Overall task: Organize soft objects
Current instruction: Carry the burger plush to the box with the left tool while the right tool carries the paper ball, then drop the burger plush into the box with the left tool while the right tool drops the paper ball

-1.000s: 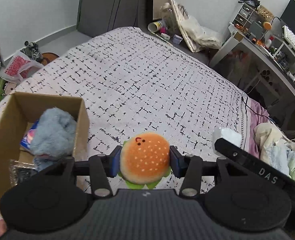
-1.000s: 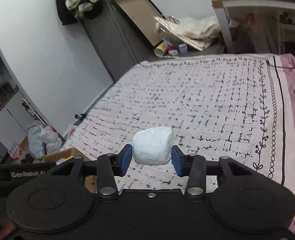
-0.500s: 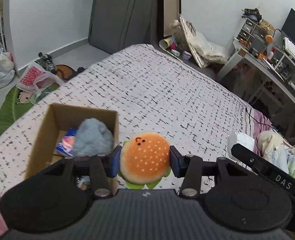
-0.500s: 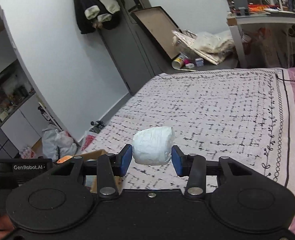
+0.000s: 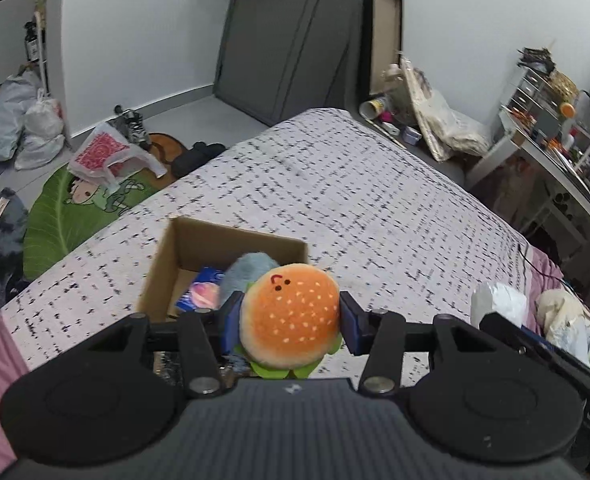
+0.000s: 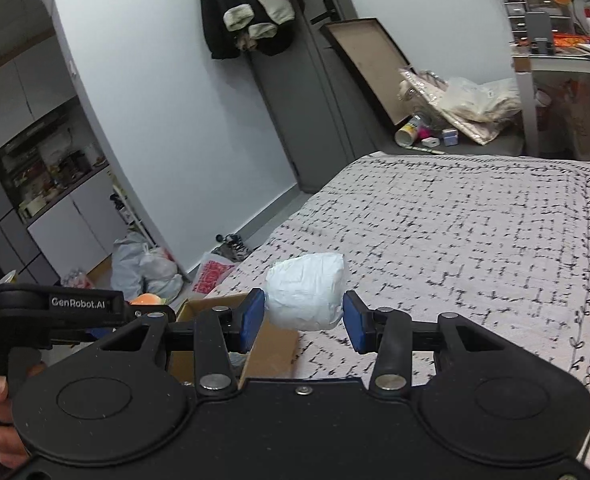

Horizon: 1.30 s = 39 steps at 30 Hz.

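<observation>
Left claw [image 5: 291,322]: clenched on the burger plush [image 5: 290,316], blue pads pressing both sides of the bun
Burger plush: held in the air above the near right corner of the box [image 5: 163,264]; orange sesame top faces the camera, green felt leaf shows below
Right claw [image 6: 304,318]: clenched on the white bundle [image 6: 305,296], pads against its two ends
White bundle: crinkled, soft-looking, held above the bed [image 6: 475,240], just right of the box as the right wrist view shows it
Box: open cardboard, sitting on the bed near its left edge
In the box: a grey-blue fluffy toy [image 5: 243,272] against the right wall, a blue packet [image 5: 201,294] beside it on the left
Bed: white cover with a black dashed pattern, pink sheet showing at the edges
Floor: plastic bags [image 5: 23,124] and a green leaf-shaped mat [image 5: 63,216] left of the bed
Desk [image 5: 567,168]: cluttered, at the far right, well apart from the box
</observation>
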Each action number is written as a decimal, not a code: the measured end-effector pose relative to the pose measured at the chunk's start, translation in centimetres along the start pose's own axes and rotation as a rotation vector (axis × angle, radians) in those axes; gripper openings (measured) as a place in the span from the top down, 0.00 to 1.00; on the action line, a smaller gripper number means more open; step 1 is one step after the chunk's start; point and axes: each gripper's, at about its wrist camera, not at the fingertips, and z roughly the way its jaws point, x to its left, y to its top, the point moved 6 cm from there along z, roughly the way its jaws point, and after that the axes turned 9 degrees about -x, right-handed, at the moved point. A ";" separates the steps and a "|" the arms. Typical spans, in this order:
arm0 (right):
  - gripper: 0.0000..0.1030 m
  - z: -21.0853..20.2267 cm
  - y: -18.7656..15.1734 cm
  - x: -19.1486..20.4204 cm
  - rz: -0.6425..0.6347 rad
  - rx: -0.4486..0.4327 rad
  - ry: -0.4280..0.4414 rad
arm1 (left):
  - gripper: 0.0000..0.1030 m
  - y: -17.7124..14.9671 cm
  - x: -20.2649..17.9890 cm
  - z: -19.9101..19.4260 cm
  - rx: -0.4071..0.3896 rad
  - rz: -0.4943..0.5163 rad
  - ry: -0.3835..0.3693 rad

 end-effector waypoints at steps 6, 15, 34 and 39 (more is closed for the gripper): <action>0.59 0.9 -1.2 2.3 -0.027 0.012 0.035 | 0.53 0.3 3.0 0.7 0.001 -0.048 0.040; 0.59 3.1 -3.3 4.7 -0.054 0.057 0.051 | 0.53 -0.5 5.4 2.9 0.003 -0.119 0.077; 0.59 7.2 -7.8 8.0 -0.136 0.171 0.078 | 0.34 -2.0 8.9 6.6 0.035 -0.222 0.106; 0.39 7.8 -8.5 8.2 -0.156 0.198 0.069 | 0.34 -2.3 9.3 7.1 0.049 -0.230 0.107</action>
